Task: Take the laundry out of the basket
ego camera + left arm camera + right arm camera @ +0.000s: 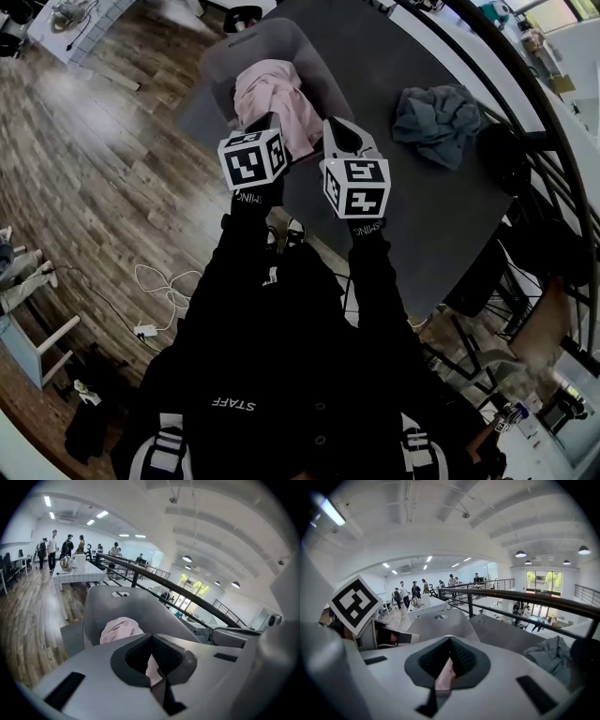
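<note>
- The table [412, 234] extends ahead of both tools and to the right of the right one. It carries the basket and one loose item.
- The basket [253, 47] stands directly ahead of both tools, open side up, with its near rim just beyond the jaw tips.
- The pink garment [272, 98] lies bunched inside the basket, ahead of the tools. Its near edge reaches both sets of jaws.
  - Handling (judged): light, soft and limp, not fragile. It does not keep its shape, so unsupported parts will hang down and may drag on the basket rim.
  - Hold points (judged): a fold of cloth at the edge, two folds set apart, so the load spreads and the bundle opens out when lifted.
  - Direction: the heap is longer than it is wide. Its long axis runs from the far basket wall toward the tools, and the near end points at the jaws.
- The grey garment [436, 122] lies crumpled on the table, well to the right of the right tool and outside the basket.
- The left gripper [152, 667] has its jaws fully closed, with a fold of pink cloth pinched between them.
- The right gripper [445, 667] is just beside the left one. Its jaws are also closed on a strip of the same pink cloth.
</note>
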The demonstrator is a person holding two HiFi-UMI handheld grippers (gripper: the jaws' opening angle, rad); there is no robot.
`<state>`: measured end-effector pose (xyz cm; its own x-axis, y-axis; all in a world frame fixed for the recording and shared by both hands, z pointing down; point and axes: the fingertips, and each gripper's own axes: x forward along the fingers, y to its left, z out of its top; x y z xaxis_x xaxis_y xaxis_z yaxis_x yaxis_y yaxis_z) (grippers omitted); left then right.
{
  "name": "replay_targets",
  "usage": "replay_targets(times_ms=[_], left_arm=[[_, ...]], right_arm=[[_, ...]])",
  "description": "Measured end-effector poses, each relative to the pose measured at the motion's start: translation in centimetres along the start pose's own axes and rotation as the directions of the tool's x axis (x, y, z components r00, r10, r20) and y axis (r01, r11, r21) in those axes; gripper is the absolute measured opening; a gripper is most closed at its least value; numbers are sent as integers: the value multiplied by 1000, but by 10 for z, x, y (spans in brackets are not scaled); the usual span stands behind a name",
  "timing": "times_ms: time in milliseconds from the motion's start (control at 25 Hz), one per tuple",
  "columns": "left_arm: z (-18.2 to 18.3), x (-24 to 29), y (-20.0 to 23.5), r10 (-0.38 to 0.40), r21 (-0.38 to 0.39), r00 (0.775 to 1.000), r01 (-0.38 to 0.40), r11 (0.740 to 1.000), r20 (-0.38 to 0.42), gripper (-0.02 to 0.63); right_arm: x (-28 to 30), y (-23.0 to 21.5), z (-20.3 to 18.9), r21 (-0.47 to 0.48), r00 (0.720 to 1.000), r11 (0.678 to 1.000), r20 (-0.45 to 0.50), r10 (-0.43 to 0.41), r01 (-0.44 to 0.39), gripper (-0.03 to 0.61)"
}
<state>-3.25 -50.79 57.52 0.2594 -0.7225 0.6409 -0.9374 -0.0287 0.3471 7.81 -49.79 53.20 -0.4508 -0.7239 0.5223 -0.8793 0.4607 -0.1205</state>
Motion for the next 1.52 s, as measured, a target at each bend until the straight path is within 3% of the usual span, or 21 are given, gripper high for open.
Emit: replay_targets(times_ms=[320, 640, 840, 1160, 1280, 1520], left_arm=[[-14, 50, 23, 38, -99, 997, -45, 994, -69, -2], [-25, 85, 33, 32, -183, 990, -58, 981, -140, 10], [-44, 112, 47, 29, -241, 979, -78, 968, -200, 188], [-75, 151, 80, 107, -318, 951, -201, 927, -290, 444], [-82, 165, 83, 115, -341, 943, -224, 913, -312, 499], [-97, 192, 87, 141, -346, 926, -268, 899, -351, 531]], right_arm=[[57, -4, -2, 3, 997, 999, -61, 38, -38, 15], [71, -7, 1, 23, 996, 998, -74, 57, -55, 15], [79, -13, 4, 36, 995, 997, -67, 69, -67, 15], [91, -15, 2, 53, 994, 995, -65, 87, -84, 15], [91, -18, 3, 60, 994, 995, -60, 88, -84, 15], [92, -21, 4, 56, 994, 995, -56, 89, -86, 15]])
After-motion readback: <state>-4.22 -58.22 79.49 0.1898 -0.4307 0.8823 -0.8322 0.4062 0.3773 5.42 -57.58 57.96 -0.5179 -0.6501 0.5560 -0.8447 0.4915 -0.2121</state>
